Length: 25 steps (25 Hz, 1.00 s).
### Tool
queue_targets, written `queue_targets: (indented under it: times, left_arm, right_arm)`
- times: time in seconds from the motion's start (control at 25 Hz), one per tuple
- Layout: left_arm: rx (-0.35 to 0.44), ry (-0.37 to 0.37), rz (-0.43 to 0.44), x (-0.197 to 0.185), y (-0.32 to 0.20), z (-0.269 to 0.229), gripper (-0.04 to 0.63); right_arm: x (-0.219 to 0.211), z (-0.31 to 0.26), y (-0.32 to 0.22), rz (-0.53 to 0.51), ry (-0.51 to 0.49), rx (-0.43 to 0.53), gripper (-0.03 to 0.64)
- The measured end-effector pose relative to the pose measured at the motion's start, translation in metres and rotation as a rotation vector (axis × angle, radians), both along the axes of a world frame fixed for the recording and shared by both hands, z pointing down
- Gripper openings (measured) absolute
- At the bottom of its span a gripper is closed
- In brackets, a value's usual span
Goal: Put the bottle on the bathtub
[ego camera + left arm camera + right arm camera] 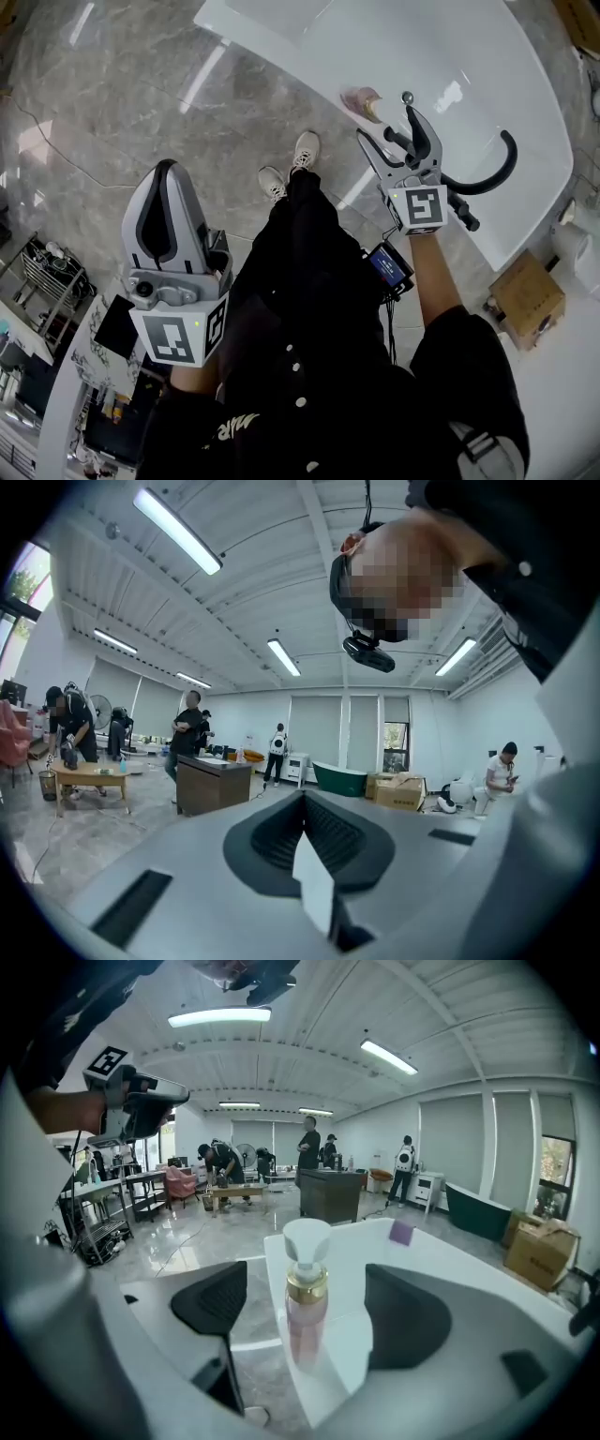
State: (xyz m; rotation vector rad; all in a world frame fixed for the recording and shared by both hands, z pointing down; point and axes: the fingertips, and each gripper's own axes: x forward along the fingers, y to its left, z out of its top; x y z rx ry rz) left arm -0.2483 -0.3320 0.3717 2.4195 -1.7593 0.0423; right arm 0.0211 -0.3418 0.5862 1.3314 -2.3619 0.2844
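A pink pump bottle (305, 1316) with a gold collar and white cap stands upright on the white bathtub's rim (349, 1258). My right gripper (309, 1321) is open around it, its dark pads a clear gap away on both sides. From the head view, the bottle (361, 99) sits on the tub's near edge (281, 42), just beyond the right gripper (386, 127). My left gripper (166, 220) is held far back over the floor. It is shut with nothing in it, its pads pressed together (305, 808).
A curved black faucet pipe (502, 169) arches over the tub by my right hand. A small purple thing (401, 1233) lies further along the rim. A cardboard box (527, 298) sits right, a wire rack (47, 272) left. Several people stand in the room.
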Motion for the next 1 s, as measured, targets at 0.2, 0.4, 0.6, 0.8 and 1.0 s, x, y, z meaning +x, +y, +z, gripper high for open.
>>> queue_targets:
  times: [0.2, 0.4, 0.6, 0.8, 1.0]
  left_arm:
    - [0.052, -0.017, 0.002, -0.008, 0.007, -0.031, 0.010]
    - [0.096, -0.028, 0.002, -0.018, 0.010, -0.054, 0.010]
    - [0.153, -0.045, 0.008, -0.023, 0.010, -0.075, 0.011]
    - [0.176, -0.043, 0.006, -0.028, 0.020, -0.099, 0.011]
    - [0.194, -0.032, -0.005, -0.038, 0.024, -0.116, 0.010]
  right_arm:
    - [0.014, -0.038, 0.014, 0.015, 0.006, 0.043, 0.334]
    - [0.028, -0.081, 0.014, 0.071, 0.028, 0.121, 0.215]
    - [0.045, -0.147, -0.004, 0.164, -0.049, 0.247, 0.010]
    - [0.049, -0.202, -0.007, 0.197, -0.132, 0.293, 0.003]
    - [0.044, -0.243, -0.015, 0.197, -0.162, 0.342, 0.003]
